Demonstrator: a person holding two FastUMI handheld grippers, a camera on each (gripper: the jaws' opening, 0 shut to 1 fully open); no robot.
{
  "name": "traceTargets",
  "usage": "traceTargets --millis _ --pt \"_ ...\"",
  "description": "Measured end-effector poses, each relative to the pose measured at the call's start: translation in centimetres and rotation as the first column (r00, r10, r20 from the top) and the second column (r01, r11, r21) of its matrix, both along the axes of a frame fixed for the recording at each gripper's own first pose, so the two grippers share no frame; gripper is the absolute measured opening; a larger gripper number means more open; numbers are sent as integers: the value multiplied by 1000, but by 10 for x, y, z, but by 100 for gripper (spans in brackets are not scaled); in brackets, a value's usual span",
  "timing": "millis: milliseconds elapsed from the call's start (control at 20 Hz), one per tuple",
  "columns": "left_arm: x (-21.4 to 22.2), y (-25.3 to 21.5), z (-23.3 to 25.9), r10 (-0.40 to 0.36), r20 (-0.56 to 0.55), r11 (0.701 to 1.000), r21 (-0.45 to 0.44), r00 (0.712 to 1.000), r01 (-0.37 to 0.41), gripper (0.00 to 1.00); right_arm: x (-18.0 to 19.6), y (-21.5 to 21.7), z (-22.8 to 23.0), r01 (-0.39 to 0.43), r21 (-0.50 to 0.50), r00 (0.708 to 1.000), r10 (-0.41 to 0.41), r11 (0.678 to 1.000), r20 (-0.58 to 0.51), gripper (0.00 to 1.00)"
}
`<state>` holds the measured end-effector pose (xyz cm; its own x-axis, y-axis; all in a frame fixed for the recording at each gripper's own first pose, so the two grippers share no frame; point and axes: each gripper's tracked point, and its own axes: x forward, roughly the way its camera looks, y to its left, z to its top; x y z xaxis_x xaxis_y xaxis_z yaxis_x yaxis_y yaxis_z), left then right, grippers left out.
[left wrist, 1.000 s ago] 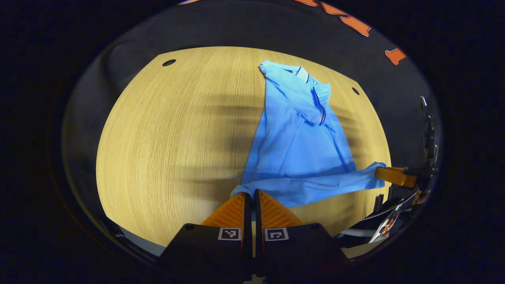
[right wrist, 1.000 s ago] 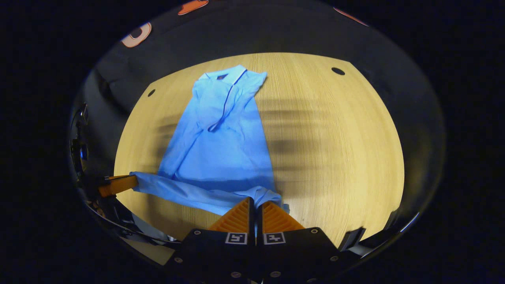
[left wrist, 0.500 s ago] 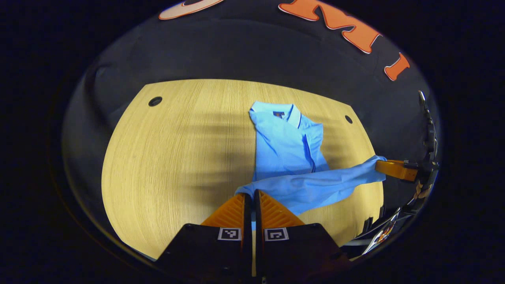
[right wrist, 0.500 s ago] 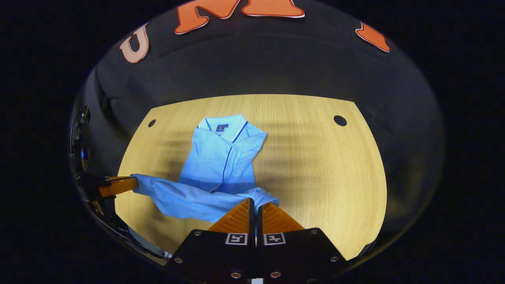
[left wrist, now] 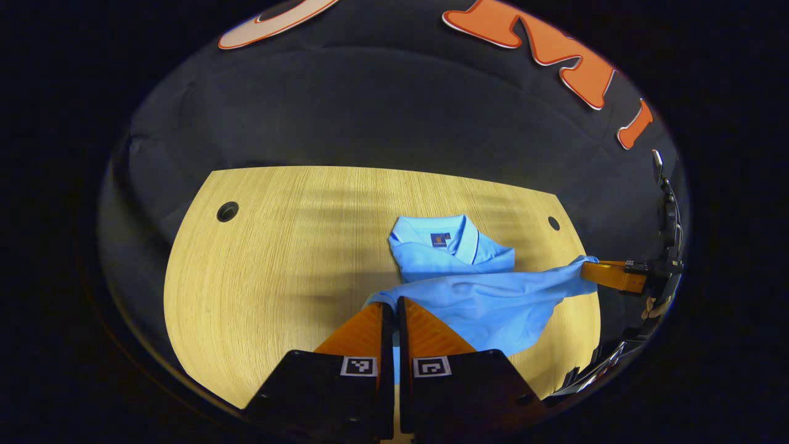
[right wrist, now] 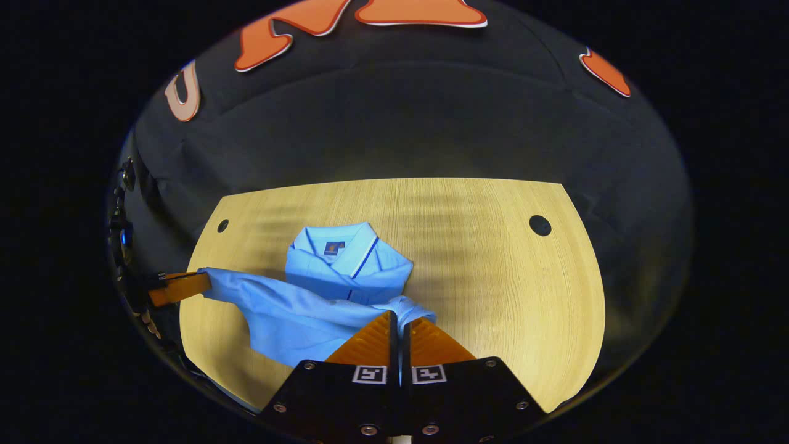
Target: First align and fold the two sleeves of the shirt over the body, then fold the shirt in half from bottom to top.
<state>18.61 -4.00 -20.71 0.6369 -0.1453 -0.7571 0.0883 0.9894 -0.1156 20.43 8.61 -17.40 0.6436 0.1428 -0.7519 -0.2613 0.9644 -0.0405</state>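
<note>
In the left gripper view, the left tool [left wrist: 389, 308] points forward and slightly down over the wooden surface [left wrist: 259, 271], its two fingers pressed together on one bottom corner of a light blue shirt [left wrist: 487, 296]. In the right gripper view, the right tool [right wrist: 399, 322] sits at the same angle, fingers closed on the other bottom corner of the shirt [right wrist: 308, 308]. Both tools hold the bottom edge lifted off the surface, so the cloth stretches between them and sags in the middle.

Beyond the raised edge, the shirt's collar [left wrist: 453, 237] lies flat on the surface, with the upper body under it. The lifted edge hangs in front of the collar, close to it.

The left gripper view shows the right tool [left wrist: 607, 274] far off to the side of the shirt, gripping its corner, with part of a hand [left wrist: 654, 305] behind it. The right gripper view shows the left tool [right wrist: 179, 287] on the opposite side of the shirt. The right gripper view also shows the label inside the collar [right wrist: 336, 246] more squarely.
</note>
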Motion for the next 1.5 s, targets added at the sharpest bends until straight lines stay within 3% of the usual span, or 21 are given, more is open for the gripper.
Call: traceTargets --millis 300,550,650,700,750,900,1000,1200,1400,1500 --pt "56 18 -33 25 -2 998 53 1000 -25 8 44 18 -35 -24 -22 999 23 999 -42 2" --pt "81 34 -67 53 -16 994 93 998 -51 8 68 9 -82 21 -68 995 -27 997 -94 4" --pt "87 38 -76 58 -5 993 99 998 -57 11 75 7 -86 49 -66 994 -55 997 -97 10" --pt "89 42 -74 59 3 993 105 998 -59 26 75 7 -86 58 -52 993 -63 997 -101 19" --pt "93 44 -74 58 18 992 113 998 -60 40 74 8 -86 64 -38 992 -68 997 -110 35" --pt "103 56 -52 57 101 982 173 993 -74 84 72 5 -79 87 -36 991 -90 996 -101 100" --pt "103 65 -21 57 185 971 219 981 -98 100 71 9 -64 97 -11 992 -98 995 -74 100" --pt "90 63 58 21 355 964 241 935 -113 100 61 18 -2 91 55 993 -95 994 64 99" --pt "53 41 119 44 482 982 139 875 -126 100 35 29 64 45 119 969 -72 992 236 99" --pt "30 43 146 61 535 983 116 843 -144 100 19 27 93 21 104 945 -53 994 323 99"
